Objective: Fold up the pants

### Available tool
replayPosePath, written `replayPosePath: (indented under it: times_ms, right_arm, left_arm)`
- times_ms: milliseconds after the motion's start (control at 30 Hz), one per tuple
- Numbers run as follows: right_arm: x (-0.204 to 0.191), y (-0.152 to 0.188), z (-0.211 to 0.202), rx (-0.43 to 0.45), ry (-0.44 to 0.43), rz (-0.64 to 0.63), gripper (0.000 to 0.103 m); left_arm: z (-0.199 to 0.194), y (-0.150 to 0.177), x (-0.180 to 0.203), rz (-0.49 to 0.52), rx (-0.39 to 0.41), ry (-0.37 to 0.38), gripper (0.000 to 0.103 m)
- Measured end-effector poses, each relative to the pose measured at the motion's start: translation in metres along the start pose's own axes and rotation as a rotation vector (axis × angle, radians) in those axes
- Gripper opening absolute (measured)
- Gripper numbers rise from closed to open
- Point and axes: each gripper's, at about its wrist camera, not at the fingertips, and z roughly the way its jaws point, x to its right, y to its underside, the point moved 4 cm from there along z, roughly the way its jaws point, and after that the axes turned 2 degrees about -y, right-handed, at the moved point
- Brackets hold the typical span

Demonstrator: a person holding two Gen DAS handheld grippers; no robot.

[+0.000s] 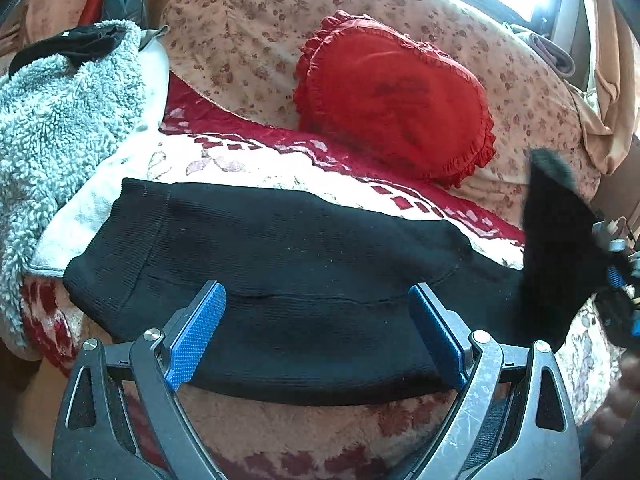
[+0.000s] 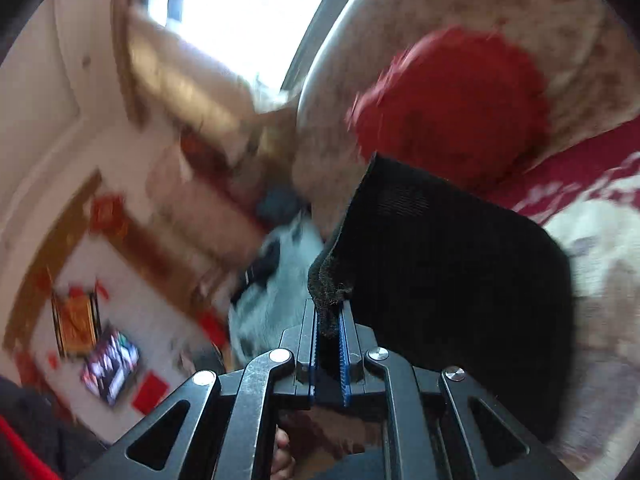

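Black knit pants [image 1: 280, 264] lie flat across the bed, waistband end at the left. My left gripper [image 1: 316, 324] is open, its blue pads [image 1: 196, 332] hovering over the near edge of the pants and holding nothing. My right gripper [image 2: 330, 320] is shut on the leg end of the pants [image 2: 440, 264], lifting it off the bed; it also shows at the right edge of the left wrist view [image 1: 616, 276], where the lifted black cloth [image 1: 556, 248] hangs.
A red heart-shaped cushion [image 1: 392, 96] leans on a floral pillow [image 1: 248, 40] behind the pants. A grey fleece garment [image 1: 60, 128] lies at the left. The red and white bedspread [image 1: 248, 160] covers the bed. The right wrist view is blurred.
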Motion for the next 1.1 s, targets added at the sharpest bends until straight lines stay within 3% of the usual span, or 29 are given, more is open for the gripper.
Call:
replayPosePath:
  times_ms: [267,400,700,800,1033,1100]
  right_arm:
    - [0.015,0.027,0.049,-0.247,0.137,-0.038,0.008]
    - [0.017,0.021,0.055,-0.248,0.158,-0.048,0.008]
    - [0.029,0.032,0.070,-0.358,0.253,-0.046,0.012]
    - [0.016,0.032,0.072,-0.365,0.325,-0.170,0.018]
    - [-0.016,0.024,0.057,-0.278,0.260,-0.305,0.022]
    - [-0.019,0.018,0.045,-0.238,0.288,-0.307,0.022]
  left_arm:
    - [0.007,0.004,-0.002,-0.013,-0.038,0.012,0.093]
    - [0.007,0.006,0.001,-0.007,-0.044,0.011,0.093]
    - [0.010,0.006,0.003,0.010,-0.062,0.003,0.093]
    - [0.009,0.006,0.002,0.012,-0.052,-0.006,0.093]
    - [-0.009,-0.001,0.001,0.041,0.003,-0.036,0.093]
    - [-0.019,-0.008,0.005,0.066,0.042,-0.033,0.093]
